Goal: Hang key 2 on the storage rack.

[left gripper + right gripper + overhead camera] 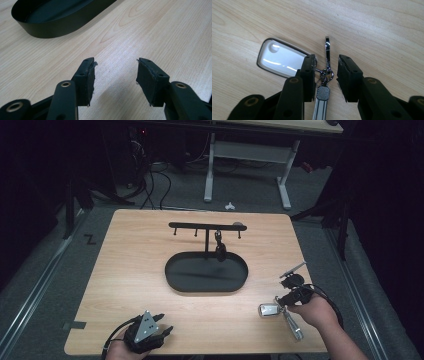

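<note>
A keychain lies on the wooden table near its front right corner: a shiny silver fob (pixel 280 60), a metal clasp (pixel 327 47), a small ring (pixel 325 73) and a striped metal strap (pixel 321 102). My right gripper (pixel 326 65) is open, its jaws straddling the ring and clasp just above the table; in the high view the right gripper (pixel 286 301) sits beside the fob (pixel 269 310). My left gripper (pixel 115 72) is open and holds nothing, resting low at the front left (pixel 150 332). A black oval tray (pixel 175 280) carries a hook stand (pixel 206 226) with another keychain (pixel 219 249) hanging.
The tray's black wall (pixel 57 26) lies ahead of the left gripper, with bare wood between. Beyond the table stand a white-legged desk (pixel 285 185) and cables on the grey floor (pixel 150 185). The table's front edge is close to both hands.
</note>
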